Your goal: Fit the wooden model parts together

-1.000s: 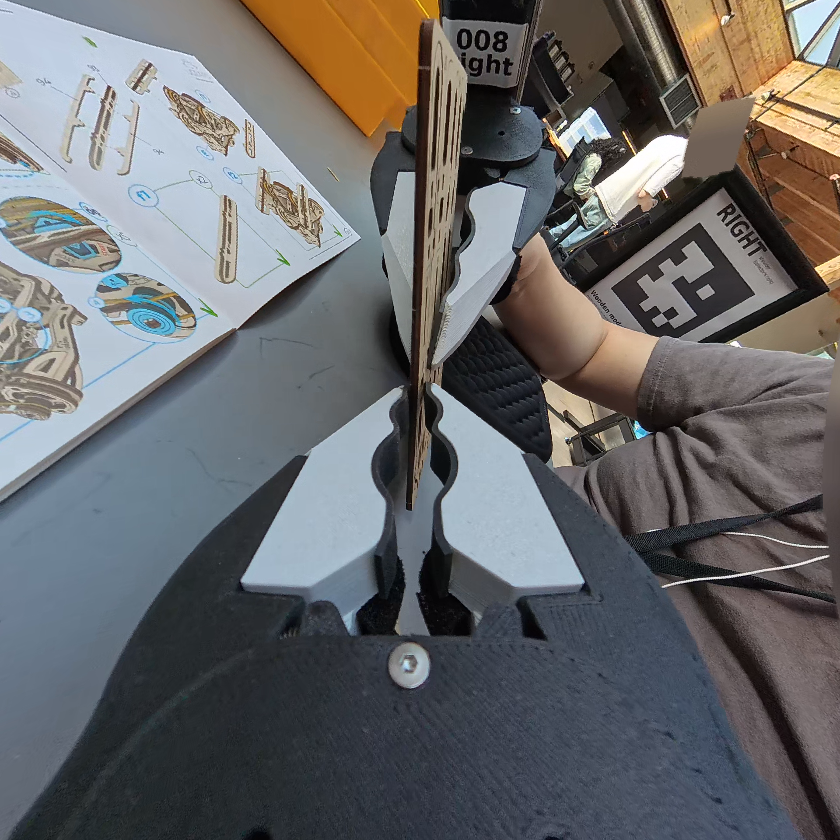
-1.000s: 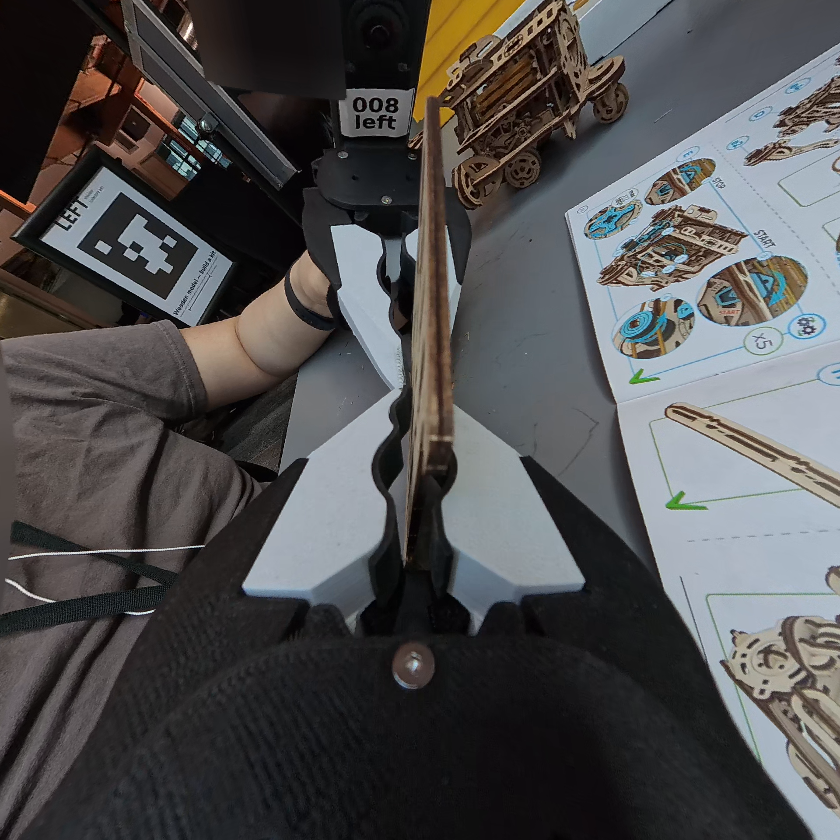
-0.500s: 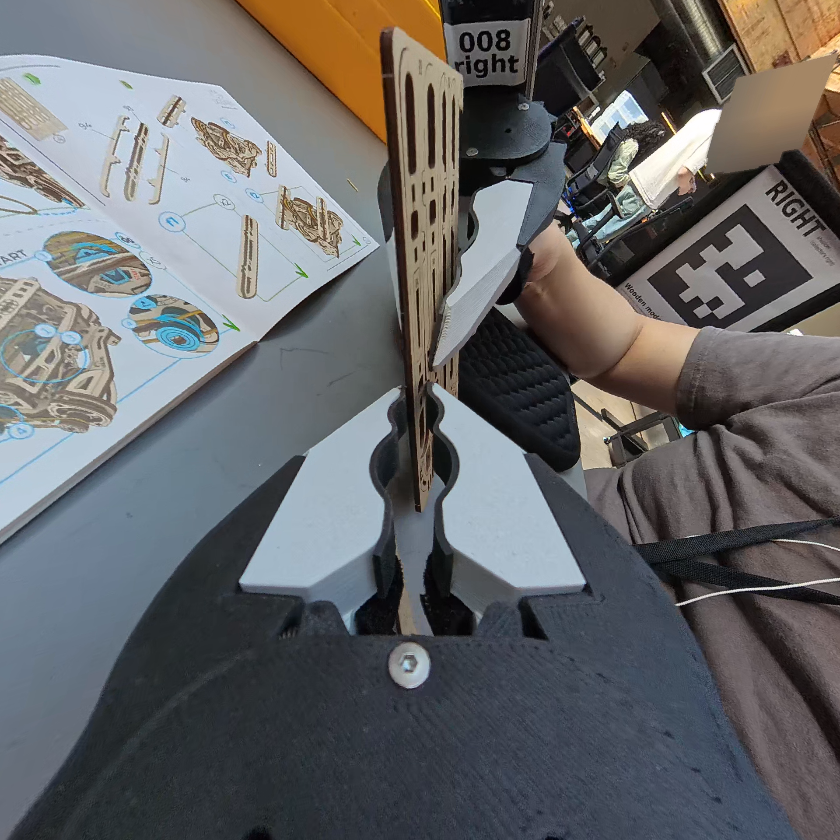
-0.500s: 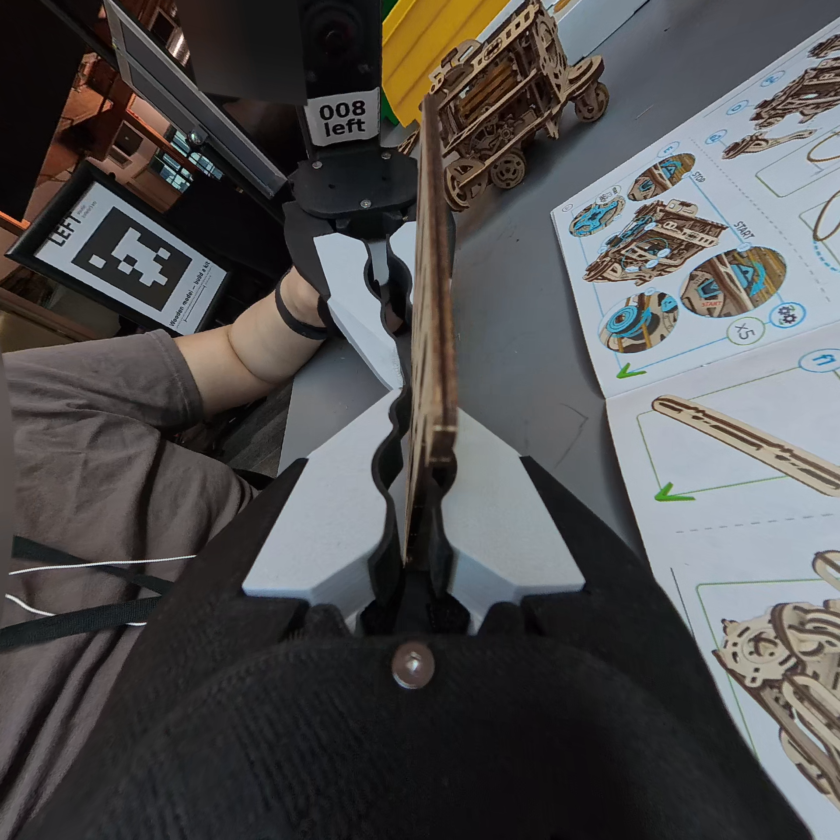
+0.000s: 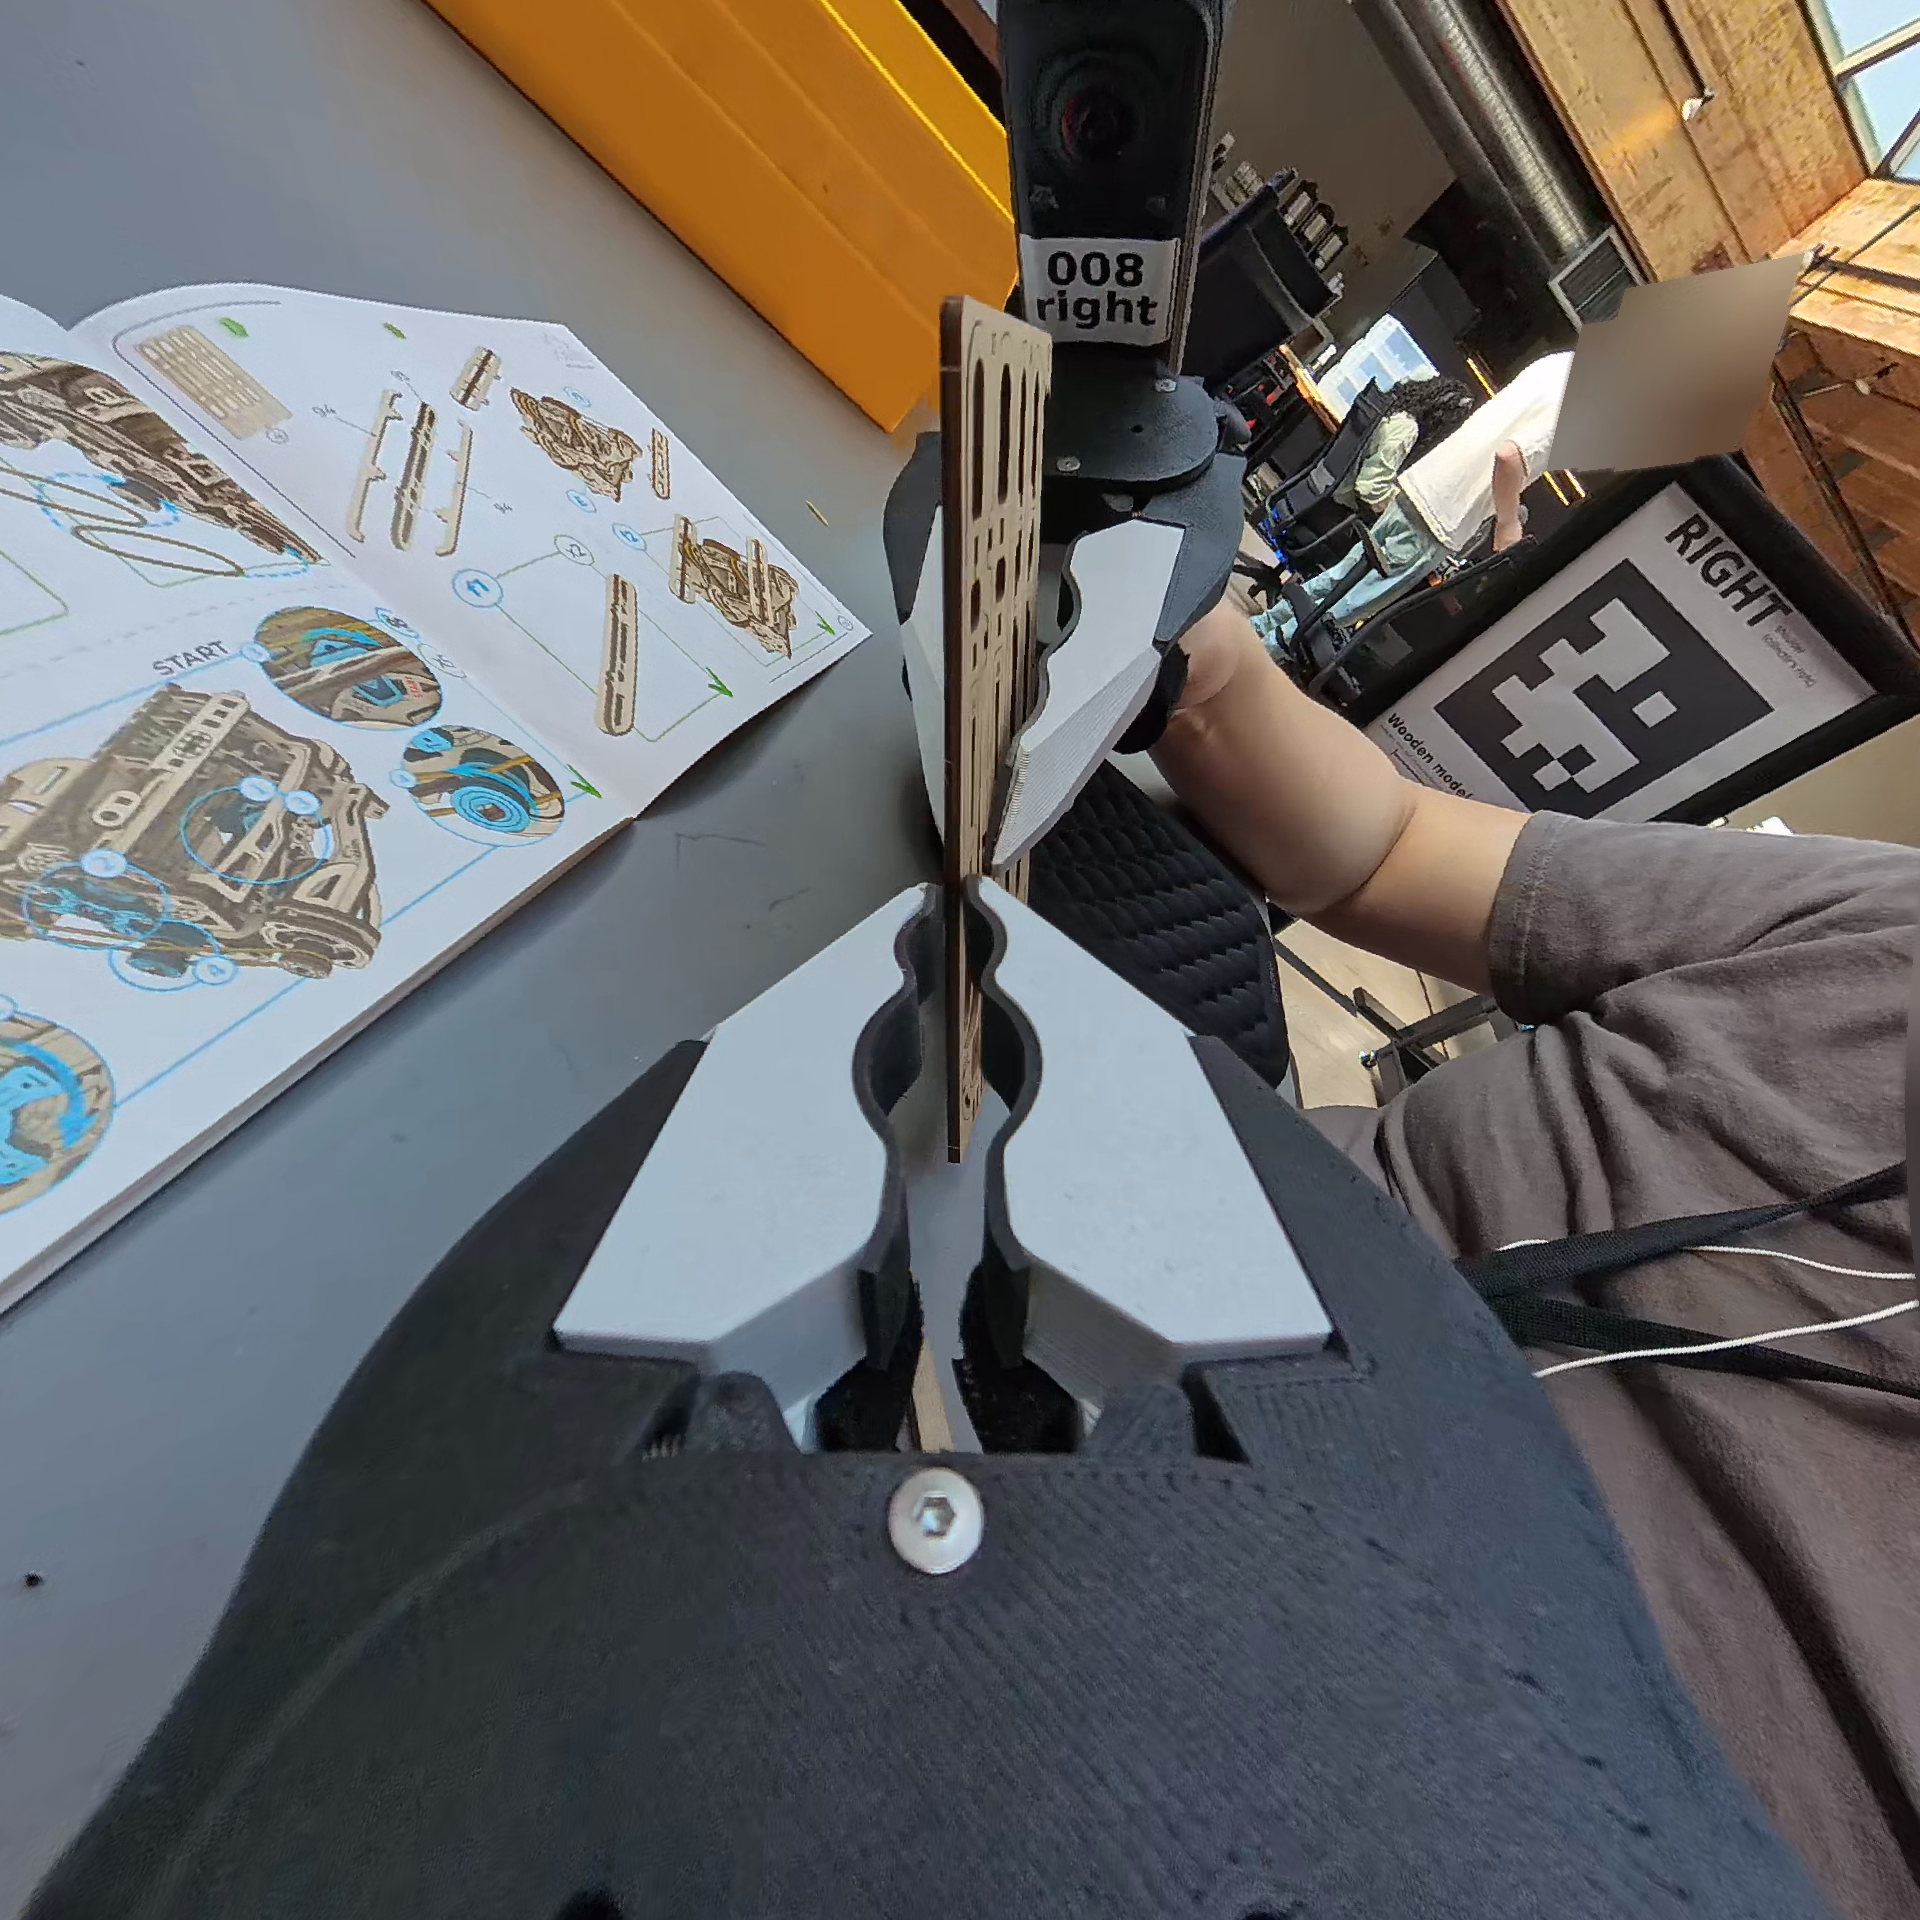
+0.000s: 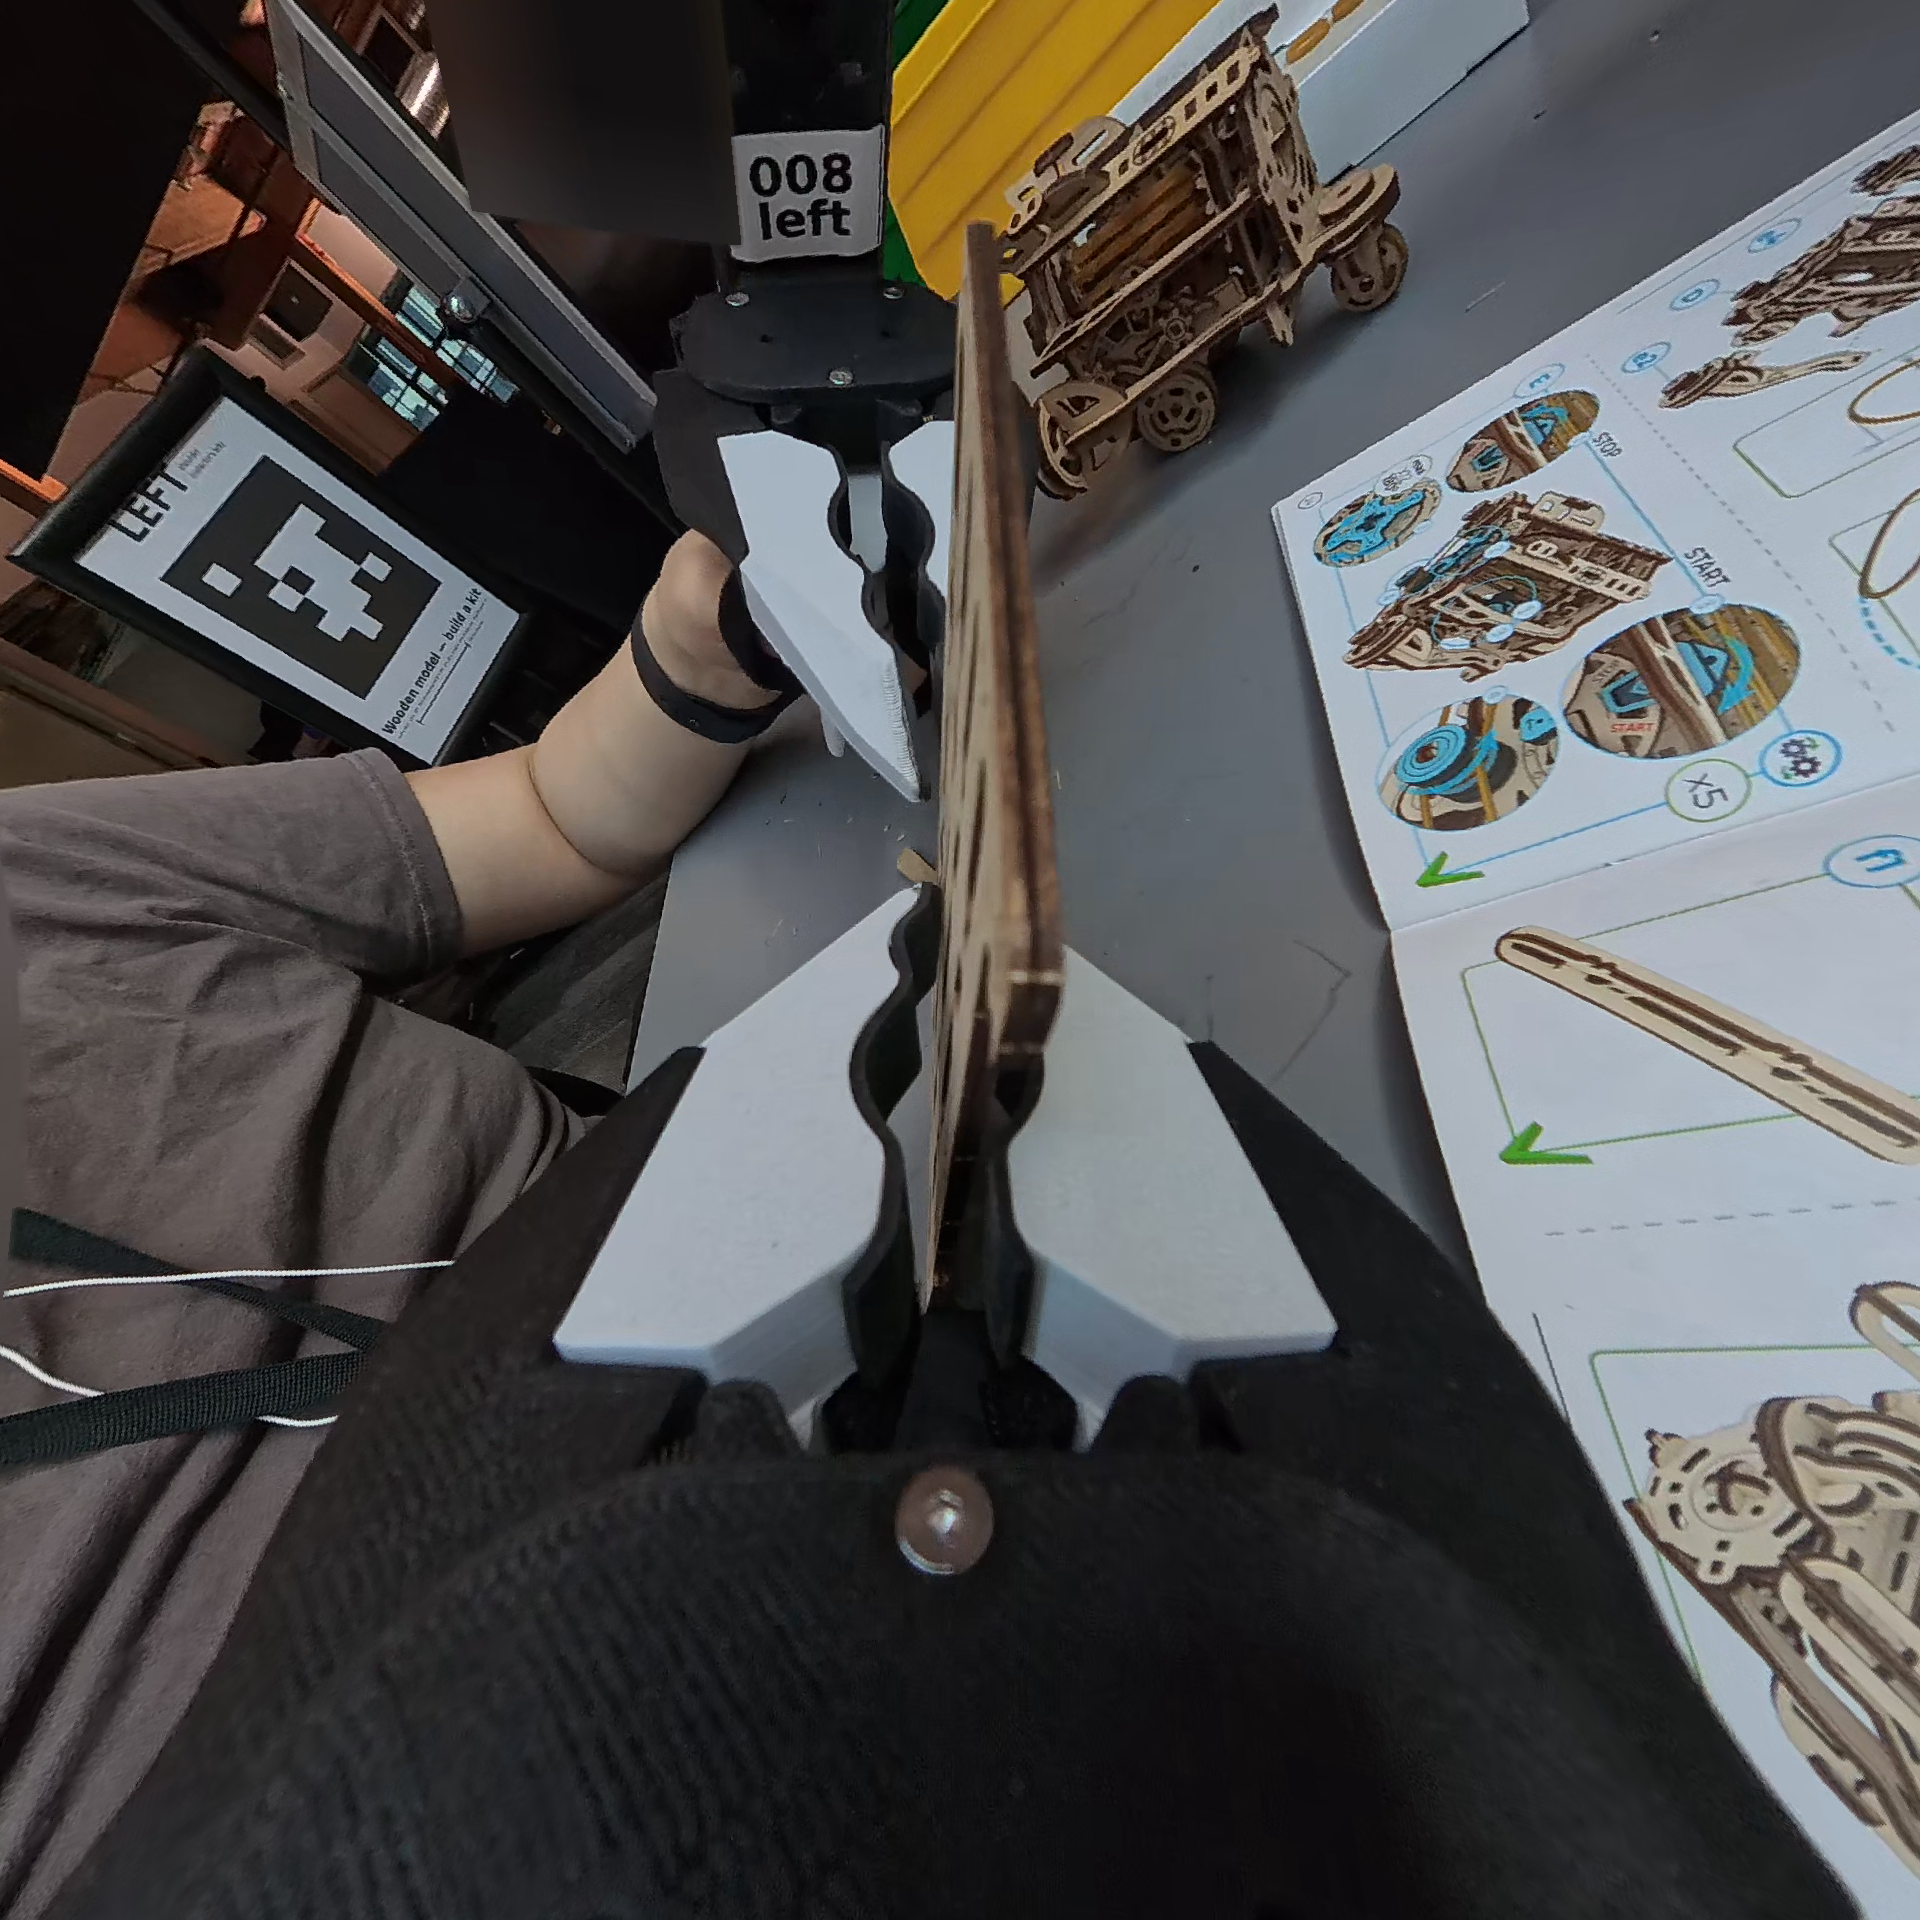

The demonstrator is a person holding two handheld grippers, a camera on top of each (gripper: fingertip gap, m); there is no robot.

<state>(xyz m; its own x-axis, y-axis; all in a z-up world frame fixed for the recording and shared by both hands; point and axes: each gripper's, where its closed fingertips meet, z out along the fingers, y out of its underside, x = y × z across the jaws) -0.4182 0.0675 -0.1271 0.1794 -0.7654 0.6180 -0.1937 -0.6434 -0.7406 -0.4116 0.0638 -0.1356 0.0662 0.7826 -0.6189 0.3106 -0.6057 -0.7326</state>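
A thin wooden sheet [image 5: 987, 623] of laser-cut slotted parts is held on edge above the grey table [image 5: 312, 1195], between the two grippers. My left gripper [image 5: 951, 894] is shut on its near end. My right gripper [image 5: 971, 821] faces it and is shut on the far end. In the right wrist view the sheet [image 6: 997, 727] runs deep between my right gripper's [image 6: 987, 925] fingers, and the left gripper [image 6: 925, 779] clamps the other end, one finger hidden behind the sheet.
An open instruction booklet [image 5: 312, 675] lies on the table, also in the right wrist view [image 6: 1610, 675]. A built wooden model car [image 6: 1174, 312] stands beyond it. A yellow bin [image 5: 727, 156] sits at the table's back. The person's arms and torso [image 5: 1662, 1143] are close by. Left and right tips are no more than a few centimetres apart.
Both grippers keep hold of the sheet. The sheet and the grippers have swung slightly, so more of its slotted face shows in the left wrist view. The booklet has shifted in both views.
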